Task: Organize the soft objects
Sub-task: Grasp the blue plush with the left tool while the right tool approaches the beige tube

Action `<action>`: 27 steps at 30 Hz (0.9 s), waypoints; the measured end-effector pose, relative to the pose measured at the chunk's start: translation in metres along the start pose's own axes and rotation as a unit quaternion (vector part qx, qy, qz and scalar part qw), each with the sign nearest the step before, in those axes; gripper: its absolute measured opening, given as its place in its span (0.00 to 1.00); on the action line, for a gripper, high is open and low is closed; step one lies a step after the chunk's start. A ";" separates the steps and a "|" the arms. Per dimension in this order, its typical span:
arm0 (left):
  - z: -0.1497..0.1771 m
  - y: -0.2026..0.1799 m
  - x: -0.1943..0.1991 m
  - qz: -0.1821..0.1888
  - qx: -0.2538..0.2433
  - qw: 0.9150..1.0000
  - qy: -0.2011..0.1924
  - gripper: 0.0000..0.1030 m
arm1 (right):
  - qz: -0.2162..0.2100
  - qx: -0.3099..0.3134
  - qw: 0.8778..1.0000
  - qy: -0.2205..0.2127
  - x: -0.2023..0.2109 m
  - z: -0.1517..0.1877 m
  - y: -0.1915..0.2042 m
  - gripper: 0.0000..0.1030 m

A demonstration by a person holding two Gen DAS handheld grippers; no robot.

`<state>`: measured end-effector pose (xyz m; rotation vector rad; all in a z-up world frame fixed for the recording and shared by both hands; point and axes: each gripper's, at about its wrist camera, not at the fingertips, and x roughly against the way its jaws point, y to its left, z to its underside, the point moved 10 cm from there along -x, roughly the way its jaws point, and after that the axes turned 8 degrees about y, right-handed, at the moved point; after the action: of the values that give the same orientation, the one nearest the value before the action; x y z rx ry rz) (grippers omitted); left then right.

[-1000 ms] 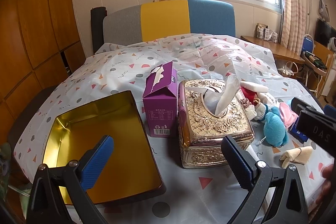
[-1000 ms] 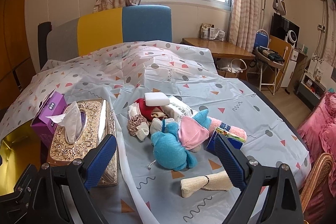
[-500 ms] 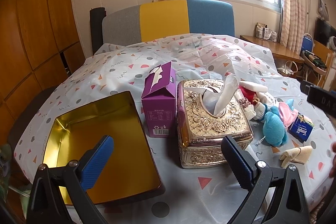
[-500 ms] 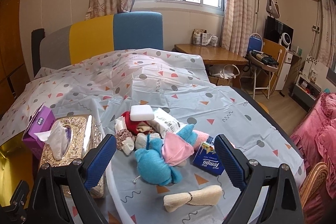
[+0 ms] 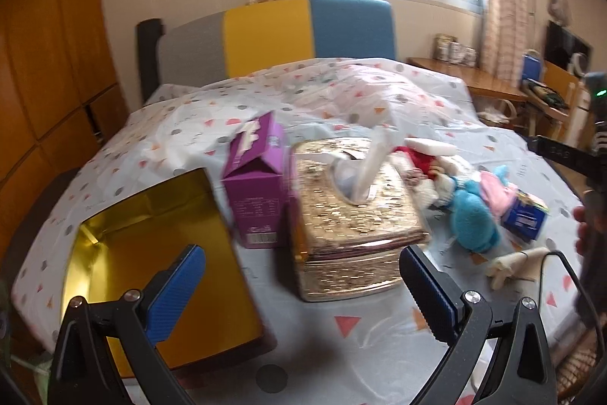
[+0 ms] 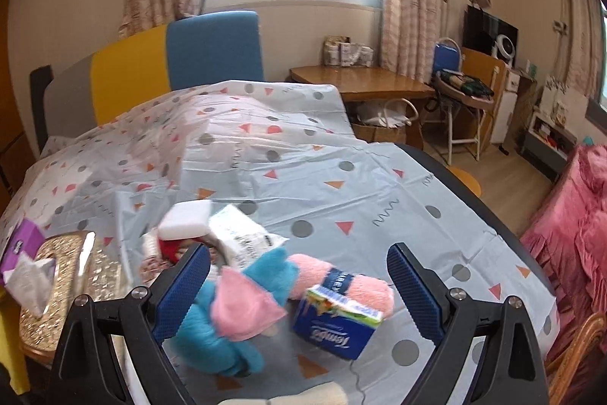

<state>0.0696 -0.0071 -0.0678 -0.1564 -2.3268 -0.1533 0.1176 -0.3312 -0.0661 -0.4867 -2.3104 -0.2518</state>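
Left wrist view: left gripper (image 5: 301,285) spread wide, holding nothing, above the cloth between gold tray (image 5: 91,234) and ornate tissue box (image 5: 353,207); tray sits bare, likely the destination.

Right wrist view: right gripper (image 6: 297,285) also spread, holding nothing, framing the soft pile: blue plush (image 6: 212,333), pink towel roll (image 6: 341,281), tissue pack (image 6: 334,325). Probably lining up a pick.

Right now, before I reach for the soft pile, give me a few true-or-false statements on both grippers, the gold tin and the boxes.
1. The left gripper is open and holds nothing. True.
2. The right gripper is shut on the blue plush toy. False: it is open above the pile.
3. The gold tin holds soft items. False: nothing shows inside it.
4. The purple box stands between the tin and the gold tissue box. True.
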 end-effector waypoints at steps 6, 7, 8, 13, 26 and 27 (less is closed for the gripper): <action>-0.020 -0.049 0.010 0.098 -0.057 0.994 -0.004 1.00 | -0.020 -0.141 0.989 0.040 -0.023 0.012 -0.058 0.93; -0.023 -0.060 0.008 0.113 -0.069 0.991 0.004 1.00 | -0.018 -0.153 0.987 0.042 -0.023 0.013 -0.065 0.93; -0.027 -0.074 0.005 0.133 -0.078 0.988 0.011 0.99 | -0.017 -0.164 0.985 0.045 -0.024 0.015 -0.070 0.93; -0.038 -0.128 -0.017 0.170 -0.126 0.976 0.049 0.84 | -0.027 -0.202 0.977 0.068 -0.028 0.025 -0.081 0.93; -0.025 -0.230 -0.120 0.103 -0.273 0.949 0.118 0.77 | -0.067 -0.235 0.966 0.083 -0.033 0.027 -0.084 0.93; -0.023 -0.232 -0.128 0.097 -0.275 0.949 0.123 0.77 | -0.070 -0.235 0.966 0.085 -0.034 0.028 -0.083 0.93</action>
<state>0.1362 -0.2472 -0.1591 -0.6062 -1.9530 -0.6812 0.0872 -0.4069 -0.1127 -0.5100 -2.1124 -0.8898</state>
